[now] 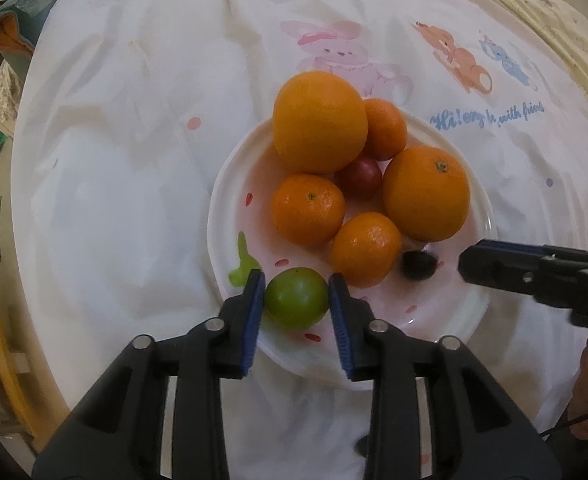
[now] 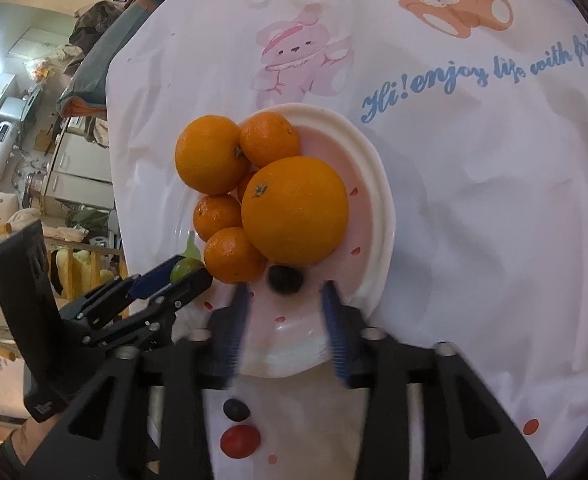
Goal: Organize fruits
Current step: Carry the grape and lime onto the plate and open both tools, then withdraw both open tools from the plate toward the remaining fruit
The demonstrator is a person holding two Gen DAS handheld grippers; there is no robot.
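Right at the near rim of the white plate (image 1: 230, 184), a small green fruit (image 1: 296, 298) sits between the blue pads of the left gripper (image 1: 297, 277). The jaws are narrow and the pads are right up against its sides, but I honestly can't tell if they're squeezing it. It's round, so there's no real long axis

The right gripper (image 2: 285, 298) stands partly open with nothing in it. A little dark fruit (image 2: 286, 278) lies on the plate just past its tips, slightly oval, long side running across the picture. Behind that gripper, on the cloth off the plate, are another dark fruit (image 2: 236, 409) and a red one (image 2: 240, 441)

Further back the plate holds three mandarins (image 1: 307, 208), two big oranges (image 1: 319, 122) and a small reddish fruit (image 1: 359, 178) tucked between them. The right-hand orange (image 1: 425, 194) has its stem end facing up

The table wears a wrinkly white tablecloth (image 1: 134, 120) with cartoon animals and blue lettering. Room beyond looks pretty cluttered
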